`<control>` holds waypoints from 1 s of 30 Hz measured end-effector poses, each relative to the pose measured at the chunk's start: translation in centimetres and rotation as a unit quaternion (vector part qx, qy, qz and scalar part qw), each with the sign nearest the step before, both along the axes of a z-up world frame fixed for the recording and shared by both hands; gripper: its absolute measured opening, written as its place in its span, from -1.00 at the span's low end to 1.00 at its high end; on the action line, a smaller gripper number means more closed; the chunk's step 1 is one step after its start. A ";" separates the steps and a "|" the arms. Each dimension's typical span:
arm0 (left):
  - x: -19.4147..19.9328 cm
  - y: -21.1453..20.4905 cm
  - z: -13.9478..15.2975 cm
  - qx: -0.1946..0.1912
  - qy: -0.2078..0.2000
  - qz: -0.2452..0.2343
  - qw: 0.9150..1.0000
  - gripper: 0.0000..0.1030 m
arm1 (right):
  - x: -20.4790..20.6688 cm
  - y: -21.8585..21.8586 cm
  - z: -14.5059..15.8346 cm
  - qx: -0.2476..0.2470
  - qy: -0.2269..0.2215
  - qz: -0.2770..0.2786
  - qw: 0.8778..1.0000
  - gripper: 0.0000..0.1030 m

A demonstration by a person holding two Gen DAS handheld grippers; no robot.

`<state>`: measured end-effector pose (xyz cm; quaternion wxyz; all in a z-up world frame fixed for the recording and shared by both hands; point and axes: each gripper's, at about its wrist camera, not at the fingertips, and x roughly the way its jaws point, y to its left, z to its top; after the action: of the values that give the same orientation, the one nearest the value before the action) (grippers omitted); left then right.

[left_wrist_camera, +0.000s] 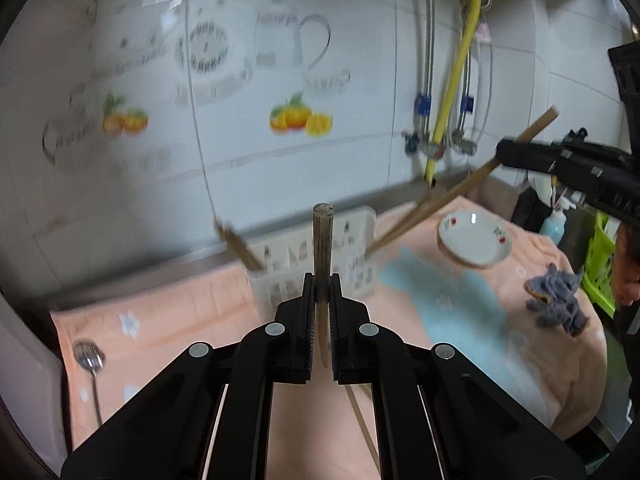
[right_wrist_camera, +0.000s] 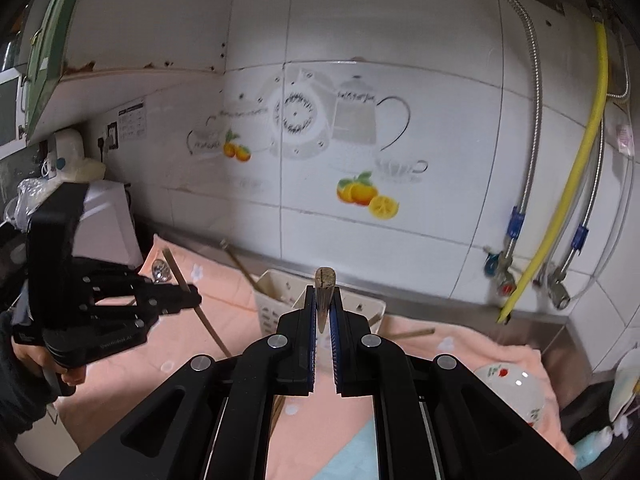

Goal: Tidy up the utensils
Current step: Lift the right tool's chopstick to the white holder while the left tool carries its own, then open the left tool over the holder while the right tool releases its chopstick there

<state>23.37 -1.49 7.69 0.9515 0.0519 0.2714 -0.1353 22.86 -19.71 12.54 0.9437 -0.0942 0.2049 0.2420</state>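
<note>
Above a desk draped in a peach towel [left_wrist_camera: 192, 304], both grippers grip wooden chopsticks. The left gripper [left_wrist_camera: 322, 280] has its jaws closed narrow on a single chopstick [left_wrist_camera: 322, 236], whose blunt end sticks up just past the jaw tips; in the right wrist view the same gripper [right_wrist_camera: 192, 294] holds the stick slanting across its jaws. The right gripper [right_wrist_camera: 325, 294] likewise clamps a chopstick [right_wrist_camera: 325, 278], and from the left camera it [left_wrist_camera: 504, 152] shows sticks [left_wrist_camera: 448, 196] angled down from its jaws toward the white utensil basket [left_wrist_camera: 352, 240]. That basket stands on the towel just beyond both pairs of jaws, with a wooden handle [left_wrist_camera: 238, 246] leaning out of it. A metal spoon [left_wrist_camera: 90, 360] lies well left of the left jaws; a white bowl [left_wrist_camera: 476, 240] and a grey cloth [left_wrist_camera: 556, 300] sit to their right.
</note>
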 end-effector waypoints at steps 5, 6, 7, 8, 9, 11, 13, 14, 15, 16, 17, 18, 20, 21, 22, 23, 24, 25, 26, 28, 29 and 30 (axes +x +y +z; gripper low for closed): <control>1.2 -0.6 4.3 0.001 -0.047 0.004 0.999 -0.90 | 1.6 -0.1 1.1 -0.006 -0.001 -0.013 1.000 -0.88; 1.5 -0.7 5.0 0.002 -0.056 0.007 0.998 -0.90 | 2.1 -0.1 1.2 -0.007 0.000 -0.016 1.000 -0.88; 1.8 -0.7 5.4 0.002 -0.060 0.009 0.998 -0.90 | 2.4 -0.1 1.2 -0.008 0.000 -0.018 1.000 -0.88; 2.3 -0.6 5.9 0.002 -0.064 0.012 0.998 -0.90 | 2.8 -0.1 1.2 -0.010 0.002 -0.020 1.000 -0.88; 2.8 -0.5 6.3 0.003 -0.069 0.017 0.997 -0.90 | 3.3 0.0 1.1 -0.012 0.005 -0.022 1.000 -0.88; 3.9 -0.4 6.8 0.006 -0.078 0.028 0.997 -0.90 | 4.2 0.0 0.9 -0.015 0.010 -0.026 1.000 -0.88; 5.1 0.0 7.0 -0.004 -0.077 0.033 0.996 -0.90 | 5.0 0.1 0.5 -0.017 0.018 -0.027 0.999 -0.88; 5.5 0.1 6.9 -0.002 -0.078 0.037 0.996 -0.90 | 5.3 0.1 0.4 -0.018 0.020 -0.028 0.999 -0.88; 6.0 0.2 6.7 0.001 -0.079 0.040 0.996 -0.90 | 5.7 0.2 0.1 -0.020 0.024 -0.029 0.999 -0.88; 6.5 0.1 6.5 0.005 -0.078 0.042 0.996 -0.90 | 5.9 0.2 -0.1 -0.020 0.028 -0.028 0.999 -0.88; 7.0 0.0 6.1 0.006 -0.071 0.042 0.997 -0.90 | 6.3 0.2 -0.4 -0.022 0.033 -0.028 0.999 -0.88; 7.3 0.0 5.8 0.008 -0.066 0.044 0.997 -0.90 | 6.6 0.3 -0.7 -0.024 0.035 -0.028 0.999 -0.88; 8.2 0.1 4.8 0.008 -0.052 0.047 0.997 -0.90 | 7.1 0.5 -1.2 -0.026 0.043 -0.028 0.998 -0.88; 8.4 0.2 4.3 0.006 -0.046 0.048 0.998 -0.90 | 7.3 0.6 -1.5 -0.027 0.047 -0.028 0.998 -0.88; 8.7 0.3 3.9 0.005 -0.041 0.049 0.998 -0.90 | 7.4 0.6 -1.6 -0.029 0.049 -0.027 0.998 -0.88; 9.1 0.4 3.3 0.003 -0.032 0.048 0.998 -0.90 | 7.7 0.8 -1.9 -0.031 0.053 -0.027 0.998 -0.88; 9.3 0.5 2.9 0.002 -0.026 0.049 0.998 -0.89 | 7.9 0.9 -2.2 -0.031 0.057 -0.026 0.998 -0.88; 9.5 0.6 2.5 0.002 -0.020 0.052 0.998 -0.89 | 8.0 1.0 -2.4 -0.032 0.059 -0.025 0.997 -0.88; 9.9 0.8 2.0 0.000 -0.013 0.053 0.999 -0.89 | 8.2 1.2 -2.6 -0.035 0.061 -0.025 0.997 -0.88; 10.2 1.0 1.4 -0.004 -0.003 0.052 0.999 -0.89 | 8.4 1.6 -3.2 -0.041 0.065 -0.025 0.997 -0.88; 10.3 1.1 1.0 -0.006 0.003 0.051 0.999 -0.89 | 8.6 1.7 -3.5 -0.043 0.067 -0.025 0.996 -0.88; 10.4 1.1 0.7 -0.008 0.006 0.052 0.999 -0.89 | 8.7 1.8 -3.7 -0.045 0.068 -0.026 0.996 -0.87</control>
<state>33.80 -0.39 8.43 0.9561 0.0298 0.2780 -0.0881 31.52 -17.90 8.81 0.9282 -0.1141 0.2820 0.2143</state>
